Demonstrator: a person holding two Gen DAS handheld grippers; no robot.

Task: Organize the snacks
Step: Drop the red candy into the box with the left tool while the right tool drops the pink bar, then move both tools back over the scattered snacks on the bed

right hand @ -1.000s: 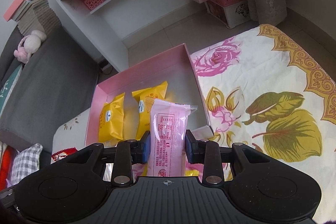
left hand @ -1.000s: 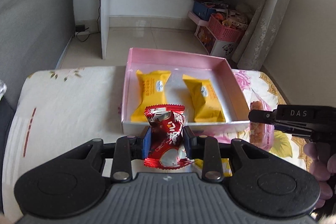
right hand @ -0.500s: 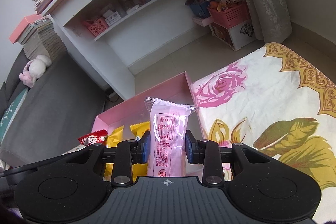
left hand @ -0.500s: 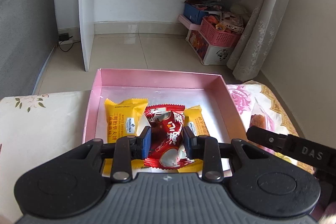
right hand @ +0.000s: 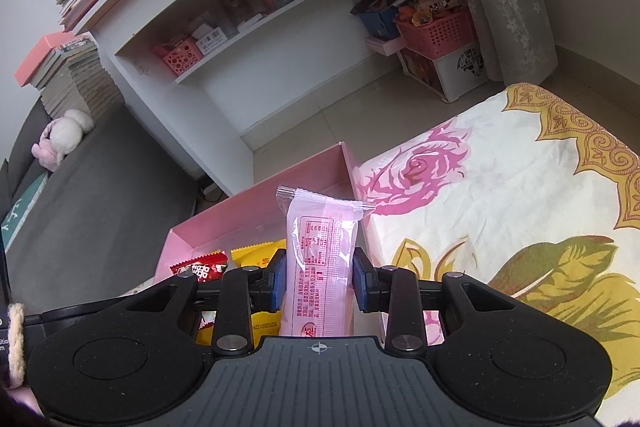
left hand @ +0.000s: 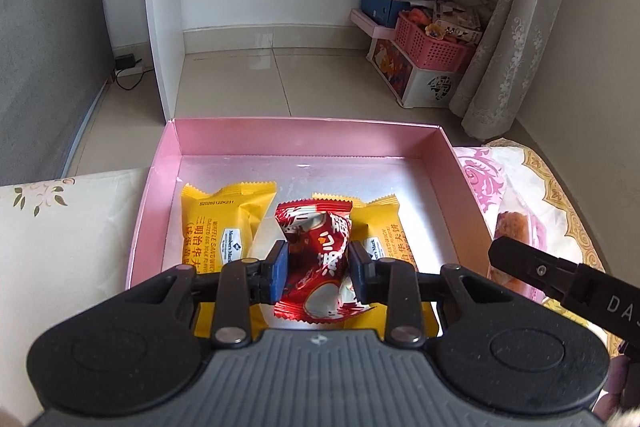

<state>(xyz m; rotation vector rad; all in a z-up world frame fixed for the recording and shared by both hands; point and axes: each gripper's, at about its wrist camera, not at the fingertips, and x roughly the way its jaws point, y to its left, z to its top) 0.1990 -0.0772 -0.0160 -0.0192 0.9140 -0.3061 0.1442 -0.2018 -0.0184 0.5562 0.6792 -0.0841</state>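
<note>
Two yellow packets [left hand: 218,231] already lie in the pink box [left hand: 304,137] beyond your fingers. Your left gripper [left hand: 318,267] grasps a red packet [left hand: 320,259]. Your right gripper [right hand: 319,281], its jaws just eased slightly, grasps a pink packet [right hand: 322,259]. Both await placing.

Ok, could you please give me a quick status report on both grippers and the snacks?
Left gripper shut on red foil snack packet, over open pink box. Right gripper, jaws just easing, around pink wrapped bar. Two yellow packets boxed.

Red snack packet [left hand: 316,255] over pink box [left hand: 304,137], two yellow packets [left hand: 218,227] inside, pink packet [right hand: 322,263] upright.
</note>
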